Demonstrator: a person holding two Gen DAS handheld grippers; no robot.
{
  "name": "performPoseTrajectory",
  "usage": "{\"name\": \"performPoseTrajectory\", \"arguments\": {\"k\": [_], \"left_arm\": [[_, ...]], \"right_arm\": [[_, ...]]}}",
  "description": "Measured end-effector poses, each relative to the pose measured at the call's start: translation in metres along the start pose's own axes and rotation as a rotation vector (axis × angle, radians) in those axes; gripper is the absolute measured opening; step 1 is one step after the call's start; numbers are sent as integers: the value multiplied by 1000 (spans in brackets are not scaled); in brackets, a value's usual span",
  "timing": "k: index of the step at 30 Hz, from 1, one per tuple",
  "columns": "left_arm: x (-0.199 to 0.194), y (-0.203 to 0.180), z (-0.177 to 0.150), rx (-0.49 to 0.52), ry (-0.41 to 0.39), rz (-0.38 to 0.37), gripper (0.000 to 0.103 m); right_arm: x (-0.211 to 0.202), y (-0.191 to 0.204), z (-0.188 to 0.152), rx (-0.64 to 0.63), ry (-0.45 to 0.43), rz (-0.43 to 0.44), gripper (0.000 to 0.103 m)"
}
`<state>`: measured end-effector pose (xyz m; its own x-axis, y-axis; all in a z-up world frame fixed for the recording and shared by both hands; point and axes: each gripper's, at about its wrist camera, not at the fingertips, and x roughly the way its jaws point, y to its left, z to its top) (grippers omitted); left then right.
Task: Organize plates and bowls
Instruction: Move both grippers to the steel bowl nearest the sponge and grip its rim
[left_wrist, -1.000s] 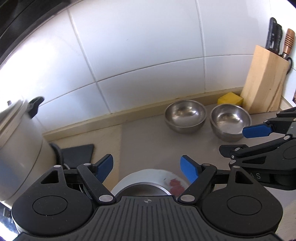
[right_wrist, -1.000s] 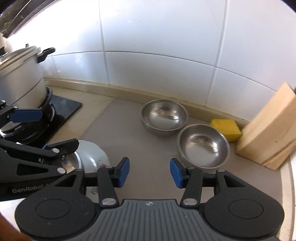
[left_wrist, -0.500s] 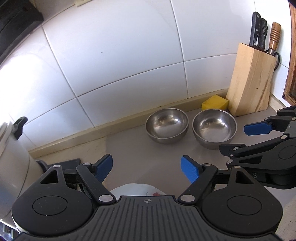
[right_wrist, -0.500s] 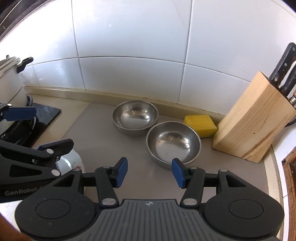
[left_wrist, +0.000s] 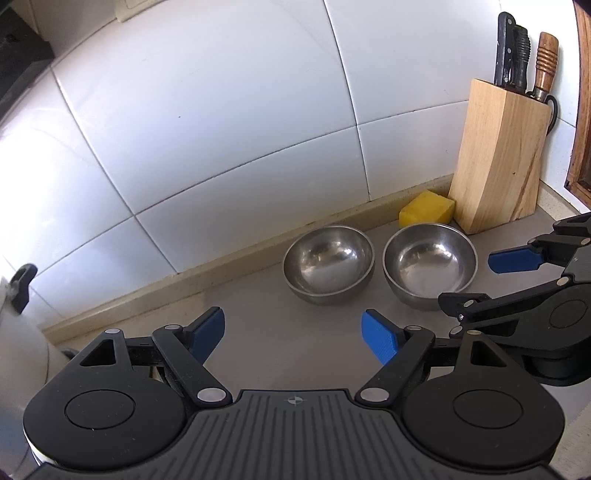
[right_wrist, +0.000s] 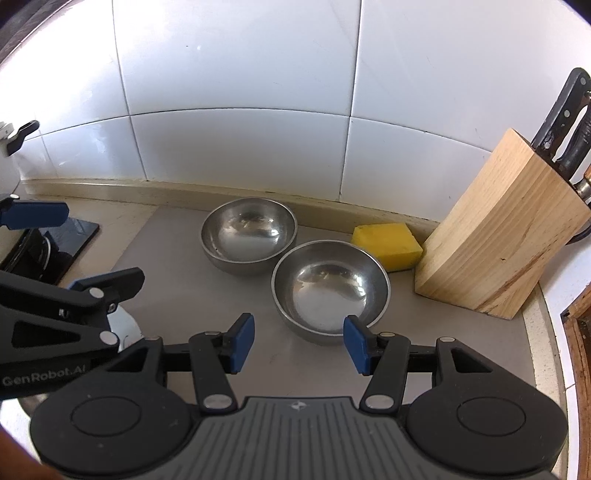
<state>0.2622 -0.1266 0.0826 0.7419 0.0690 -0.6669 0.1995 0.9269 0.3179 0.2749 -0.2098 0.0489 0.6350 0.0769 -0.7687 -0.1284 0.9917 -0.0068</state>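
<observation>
Counter (right_wrist: 177, 295) — bowls (right_wrist: 330, 286), sponge (right_wrist: 388, 242), block (right_wrist: 498, 236)

steel bowls: two, the left bowl (left_wrist: 328, 271) and the right bowl (left_wrist: 430, 269)
sponges: one yellow sponge (left_wrist: 426, 212)
knife blocks: one wooden knife block (left_wrist: 498, 166)
handles in the block: three in the left wrist view, knife handles (left_wrist: 511, 55)
grippers: two, the left gripper (left_wrist: 293, 338) and the right gripper (right_wrist: 299, 343)
pots: one pot (left_wrist: 22, 354), at the left edge
</observation>
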Motion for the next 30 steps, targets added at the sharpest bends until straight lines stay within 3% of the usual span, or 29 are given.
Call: {"name": "performPoseTrajectory", "arguments": {"k": [17, 30], "left_arm": [[37, 8, 10, 22, 11, -72, 80], [48, 9, 12, 27, 29, -79, 81]], "right_arm": [[29, -5, 17, 58, 40, -57, 30], [42, -7, 19, 73, 65, -62, 31]]}}
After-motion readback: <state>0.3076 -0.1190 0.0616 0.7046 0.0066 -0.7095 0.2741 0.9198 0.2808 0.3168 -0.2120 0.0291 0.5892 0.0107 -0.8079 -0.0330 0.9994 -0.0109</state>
